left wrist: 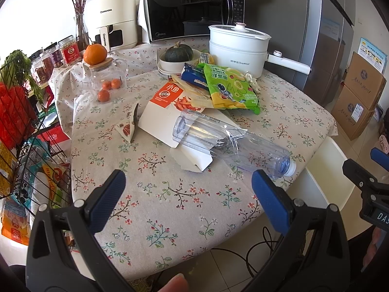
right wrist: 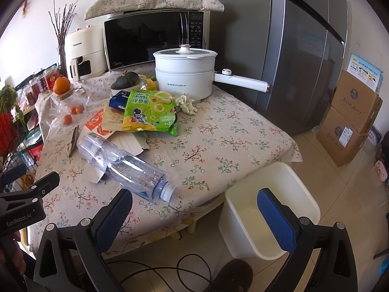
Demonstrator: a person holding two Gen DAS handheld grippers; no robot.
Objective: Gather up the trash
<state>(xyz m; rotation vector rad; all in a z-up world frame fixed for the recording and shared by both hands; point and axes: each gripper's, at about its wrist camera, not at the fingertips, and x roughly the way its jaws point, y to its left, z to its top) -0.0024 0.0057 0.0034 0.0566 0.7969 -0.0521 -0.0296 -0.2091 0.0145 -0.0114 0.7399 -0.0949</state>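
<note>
**Trash heaped on the floral tabletop, both claws wide**

On the floral-cloth tabletop [left wrist: 170, 194] a clear, empty plastic bottle with a pale blue cap [left wrist: 233, 143] [right wrist: 126, 165] lies on its side, cap toward the near edge. It rests across a flattened white and orange cardboard carton [left wrist: 167, 112] [right wrist: 97, 121]. At 12 o'clock from the bottle, a green and yellow onion-ring snack bag [left wrist: 228, 87] [right wrist: 148, 112] sits atop a dark blue wrapper [left wrist: 194, 77] [right wrist: 119, 99], with a crumpled white tissue [right wrist: 186, 103] just beside it at 3 o'clock. A small torn wrapper scrap [left wrist: 127, 129] lies at 9 o'clock from the carton.

Off the tabletop's near right corner stands a cream plastic bin [right wrist: 272, 209] [left wrist: 325, 177] on the tiled floor.

The left claw [left wrist: 187, 192] hangs wide apart above the near tabletop, holding nothing. The right claw [right wrist: 194, 216] is also spread wide and empty, its left finger over the tabletop edge, its right finger over the bin.
</note>
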